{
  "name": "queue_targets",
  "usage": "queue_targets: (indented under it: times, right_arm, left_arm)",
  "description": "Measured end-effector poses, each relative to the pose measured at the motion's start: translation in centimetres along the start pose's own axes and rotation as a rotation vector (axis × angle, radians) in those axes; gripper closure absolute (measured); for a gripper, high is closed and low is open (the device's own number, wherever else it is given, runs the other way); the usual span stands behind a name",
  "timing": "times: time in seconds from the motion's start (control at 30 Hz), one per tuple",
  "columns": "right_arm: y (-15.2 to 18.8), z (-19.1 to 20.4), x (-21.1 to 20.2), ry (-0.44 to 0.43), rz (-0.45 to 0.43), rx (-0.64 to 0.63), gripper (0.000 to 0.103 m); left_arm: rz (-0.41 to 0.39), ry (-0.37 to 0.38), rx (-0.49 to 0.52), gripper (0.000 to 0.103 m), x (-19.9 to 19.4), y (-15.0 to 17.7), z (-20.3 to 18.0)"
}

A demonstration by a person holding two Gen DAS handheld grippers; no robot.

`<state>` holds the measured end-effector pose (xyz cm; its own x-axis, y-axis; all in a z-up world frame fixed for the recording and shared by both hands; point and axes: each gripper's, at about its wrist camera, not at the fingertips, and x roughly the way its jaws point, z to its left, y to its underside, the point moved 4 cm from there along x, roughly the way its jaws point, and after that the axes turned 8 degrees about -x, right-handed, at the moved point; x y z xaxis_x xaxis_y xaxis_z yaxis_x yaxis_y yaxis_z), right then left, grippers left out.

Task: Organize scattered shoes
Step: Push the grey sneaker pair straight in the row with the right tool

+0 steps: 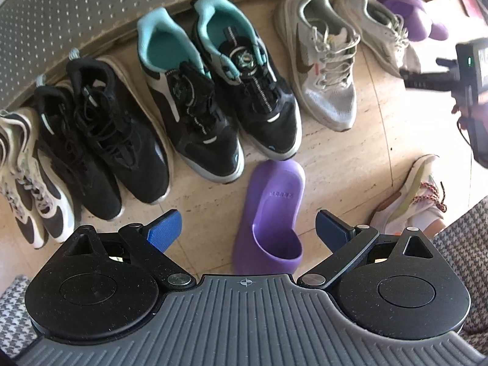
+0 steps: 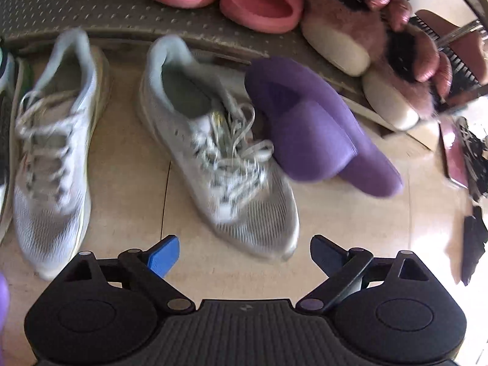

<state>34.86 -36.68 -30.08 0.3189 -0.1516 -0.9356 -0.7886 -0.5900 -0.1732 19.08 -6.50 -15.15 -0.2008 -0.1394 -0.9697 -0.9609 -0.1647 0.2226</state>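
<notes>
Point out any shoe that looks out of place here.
The purple slipper lies alone on the floor in front of the row, under the open left claw. Its mate sits askew, tipped against the grey sneaker.

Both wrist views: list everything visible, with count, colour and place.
black and teal sneakers: two, middle of floor row
black sneakers: two, left of those
black and white sneakers: far left, count unclear
white sneakers: two, right of row
purple slippers: two, one below left hand-held gripper, one leaning on white sneaker
pink slides: two, on perforated shelf
furry pink slippers: two, shelf, right
left hand-held gripper: open
right hand-held gripper: open
</notes>
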Motion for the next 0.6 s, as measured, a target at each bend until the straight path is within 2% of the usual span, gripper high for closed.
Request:
queue_targets:
  times: [0.13, 0.27, 0.33, 0.37, 0.43, 0.47, 0.53, 0.57, 0.6]
  right_arm:
    - [-1.0, 0.4, 1.7, -0.045, 0.012, -0.005, 0.01]
    - [-2.1, 1.0, 4.5, -0.025, 0.034, -0.047, 0.01]
    - [-2.5, 1.5, 5.7, -0.02, 0.046, -0.025, 0.012]
    - [-2.5, 1.9, 6.0, -0.02, 0.063, -0.019, 0.015]
    - [-2.5, 2.5, 6.1, 0.001, 0.08, -0.008, 0.039]
    - [-2.6, 2.6, 5.5, -0.015, 0.081, 0.036, 0.045]
    - [-2.7, 2.8, 4.5, -0.045, 0.082, 0.121, 0.064]
    - [-2.6, 2.8, 4.1, -0.061, 0.082, 0.145, 0.067]
    - [-2.4, 3.0, 3.6, -0.113, 0.088, 0.175, 0.069]
  left_arm:
    - [0.029, 0.001, -0.006, 0.006, 0.7, -0.2, 0.1]
    - [0.049, 0.004, -0.021, 0.006, 1.0, -0.3, 0.4]
    - [0.051, -0.003, -0.028, 0.006, 1.1, -0.4, 0.5]
    - [0.051, -0.009, -0.035, 0.006, 1.2, -0.5, 0.7]
    - [0.047, -0.007, -0.041, 0.006, 1.0, -0.7, 0.8]
    - [0.042, -0.002, -0.039, 0.006, 0.8, -0.7, 0.7]
    - [0.025, 0.006, -0.028, 0.006, 0.2, -0.8, 0.4]
    - [0.016, 0.011, -0.022, 0.006, -0.1, -0.8, 0.3]
    - [0.008, 0.016, -0.017, 0.006, -0.3, -0.8, 0.1]
